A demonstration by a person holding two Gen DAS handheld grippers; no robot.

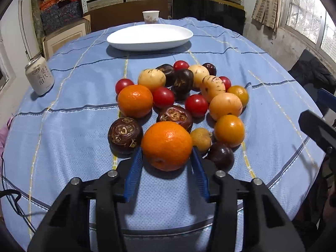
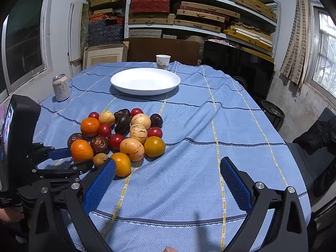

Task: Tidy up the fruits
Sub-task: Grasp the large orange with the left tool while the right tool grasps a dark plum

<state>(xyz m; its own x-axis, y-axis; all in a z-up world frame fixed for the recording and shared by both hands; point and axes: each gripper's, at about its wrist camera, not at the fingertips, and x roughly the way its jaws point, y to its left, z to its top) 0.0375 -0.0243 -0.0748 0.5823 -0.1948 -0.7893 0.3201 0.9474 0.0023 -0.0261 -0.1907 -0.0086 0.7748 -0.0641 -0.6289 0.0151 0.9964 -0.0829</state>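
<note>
A heap of fruit lies on the blue checked tablecloth [image 1: 73, 126]. My left gripper [image 1: 167, 151] is shut on the nearest big orange [image 1: 167, 145], with one blue pad against each side; the orange rests on the cloth. That same orange [image 2: 82, 150] shows at the heap's left end in the right wrist view. Behind it lie a second orange [image 1: 135, 100], dark brown fruits [image 1: 125, 135], red tomatoes [image 1: 196, 105], pale striped melons [image 1: 212, 87] and a yellow-orange fruit [image 1: 229, 130]. My right gripper [image 2: 168, 168] stands open over bare cloth to the right of the heap.
A white oval plate [image 2: 117, 84] with nothing in it sits beyond the fruit. A drink can [image 2: 61, 88] stands at the left, and a paper cup [image 2: 163, 61] at the table's far edge. Shelves of boxes fill the back wall.
</note>
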